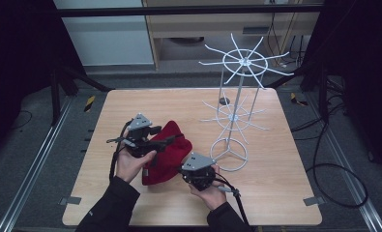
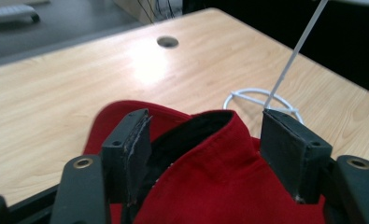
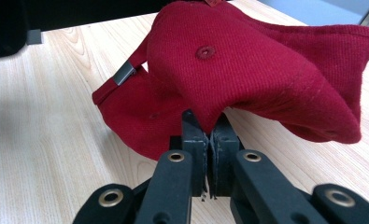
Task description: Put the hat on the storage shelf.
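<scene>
A red cap point(image 1: 168, 151) lies crumpled on the wooden table point(image 1: 130, 104), left of centre. My left gripper point(image 1: 170, 140) reaches in from the left; in the left gripper view it point(image 2: 210, 128) stands open, its jaws straddling the cap's point(image 2: 210, 172) black-lined edge with gaps on both sides. My right gripper point(image 1: 182, 168) comes from the lower right. In the right gripper view it point(image 3: 209, 127) is shut on a fold of the cap point(image 3: 247, 65), which lifts off the wood there. The cap's strap buckle point(image 3: 124, 73) hangs at the left.
A white wire rack point(image 1: 237, 113) with spoked arms stands right of the cap; its ring base point(image 1: 229, 154) is close to my right gripper and appears past the left jaws as the ring base point(image 2: 259, 99). A round hole point(image 1: 224, 101) sits near the table's far edge.
</scene>
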